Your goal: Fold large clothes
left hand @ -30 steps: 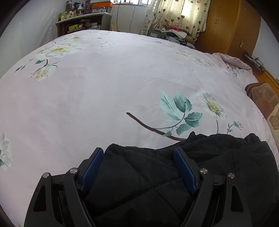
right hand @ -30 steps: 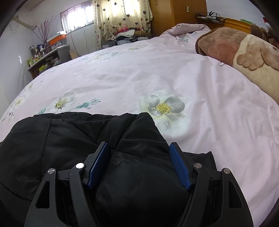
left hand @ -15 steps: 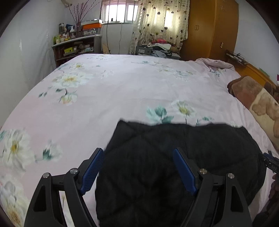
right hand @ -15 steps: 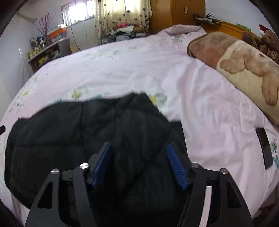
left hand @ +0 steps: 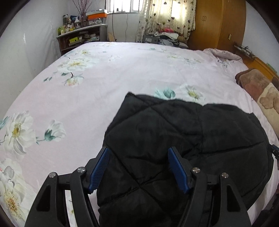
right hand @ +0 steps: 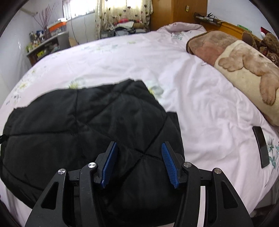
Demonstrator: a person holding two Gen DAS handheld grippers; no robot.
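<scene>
- Left wrist view: the left gripper (left hand: 138, 167) is seen angled down over a black quilted jacket (left hand: 183, 139) that lies on a pink flowered bedspread (left hand: 122, 73).
- The jacket is spread ahead of the blue fingers (left hand: 177, 170) and to their right, and its near part passes between them. The jaws are closing, with a gap still visible beside each pad, so no grip on the cloth is seen.
- Far ahead, a cluttered shelf (left hand: 80, 37) and a curtain (left hand: 167, 15) are seen; to the far right, a brown blanket (left hand: 258, 87).
- Right wrist view: the right gripper (right hand: 139, 165) is likewise held above the jacket (right hand: 87, 122), which extends ahead and to its left. Its jaws are closing around the cloth between them; whether the pads press it cannot be told.
- To the right, a dark phone (right hand: 260, 146) lies on the bedspread (right hand: 200, 97), the blanket (right hand: 244, 57) beyond it.
</scene>
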